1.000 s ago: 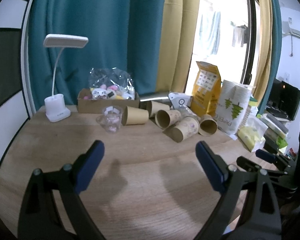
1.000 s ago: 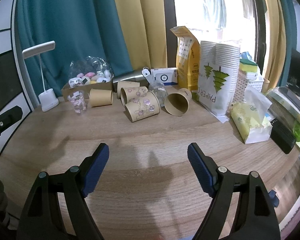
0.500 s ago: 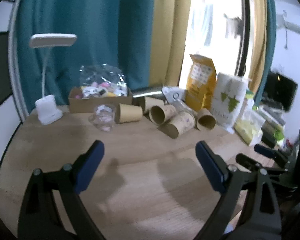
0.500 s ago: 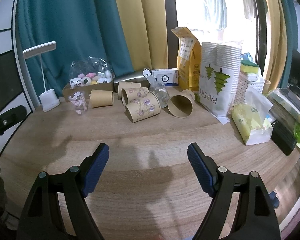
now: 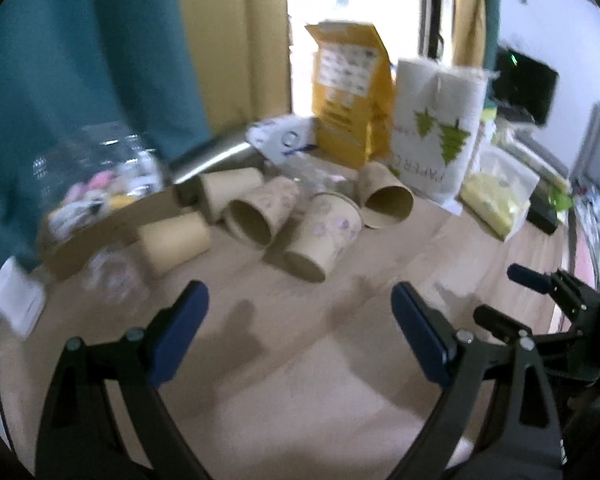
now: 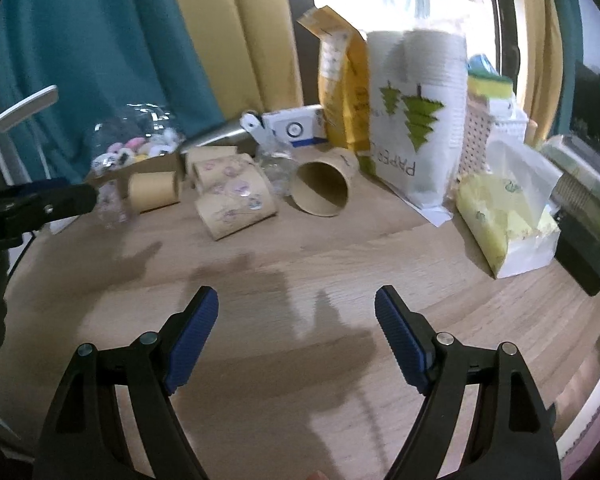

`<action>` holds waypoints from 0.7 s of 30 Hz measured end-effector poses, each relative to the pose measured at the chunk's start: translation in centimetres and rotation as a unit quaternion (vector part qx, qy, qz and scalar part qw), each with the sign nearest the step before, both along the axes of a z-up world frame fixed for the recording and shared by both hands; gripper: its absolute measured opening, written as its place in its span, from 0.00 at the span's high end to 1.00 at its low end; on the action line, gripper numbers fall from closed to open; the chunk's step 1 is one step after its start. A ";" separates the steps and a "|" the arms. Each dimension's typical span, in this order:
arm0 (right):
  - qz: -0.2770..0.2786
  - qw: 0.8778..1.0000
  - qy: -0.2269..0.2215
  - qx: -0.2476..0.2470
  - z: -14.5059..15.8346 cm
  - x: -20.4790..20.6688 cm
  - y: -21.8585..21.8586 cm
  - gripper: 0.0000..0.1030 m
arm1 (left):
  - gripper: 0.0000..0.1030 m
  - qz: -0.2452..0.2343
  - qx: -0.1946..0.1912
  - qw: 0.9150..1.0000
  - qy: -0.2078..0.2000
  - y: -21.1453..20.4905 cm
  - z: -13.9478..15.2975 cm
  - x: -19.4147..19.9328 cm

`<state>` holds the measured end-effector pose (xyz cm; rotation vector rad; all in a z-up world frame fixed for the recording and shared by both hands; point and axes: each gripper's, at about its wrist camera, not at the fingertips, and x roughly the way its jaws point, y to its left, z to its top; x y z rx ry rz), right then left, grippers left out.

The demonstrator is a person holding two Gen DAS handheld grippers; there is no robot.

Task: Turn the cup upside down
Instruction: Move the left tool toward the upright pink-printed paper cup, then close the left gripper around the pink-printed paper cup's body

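I hold my left hand-held gripper (image 5: 298, 312) above the wooden counter (image 5: 300, 380) with its blue-padded jaws spread wide and nothing between them. My right hand-held gripper (image 6: 296, 312) hangs over the same counter, likewise wide apart and holding nothing. Ahead of both lies a cluster of paper cups, all on their sides. The nearest to my left hand-held gripper is a flowered cup (image 5: 324, 240) with its base turned toward me; beside it on the left lies another flowered cup (image 5: 260, 216) with its mouth facing me, and further left a plain brown cup (image 5: 174, 242). To the right lies a brown cup (image 5: 386, 196) with its open mouth toward me, just in front of a white bag of paper cups (image 5: 436, 136) printed with green trees. A yellow pouch (image 5: 352, 96) stands behind the cluster. In the left wrist view everything is blurred. At the left, a cardboard box (image 6: 140, 168) holds a clear bag of small coloured things, and a clear plastic cup (image 6: 112, 204) stands near it.
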<state>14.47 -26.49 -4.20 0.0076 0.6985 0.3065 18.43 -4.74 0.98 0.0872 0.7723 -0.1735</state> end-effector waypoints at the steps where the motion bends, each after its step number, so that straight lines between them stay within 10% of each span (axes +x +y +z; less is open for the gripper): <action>1: -0.001 1.000 0.003 0.001 -0.2 0.6 -0.2 0.19 | 0.09 -0.013 0.001 1.000 0.012 -0.4 -0.5 1.5; 21: -0.023 0.999 0.025 0.011 -2.9 7.1 -3.6 0.19 | 0.12 -0.112 0.108 0.985 0.067 -5.9 -7.9 13.1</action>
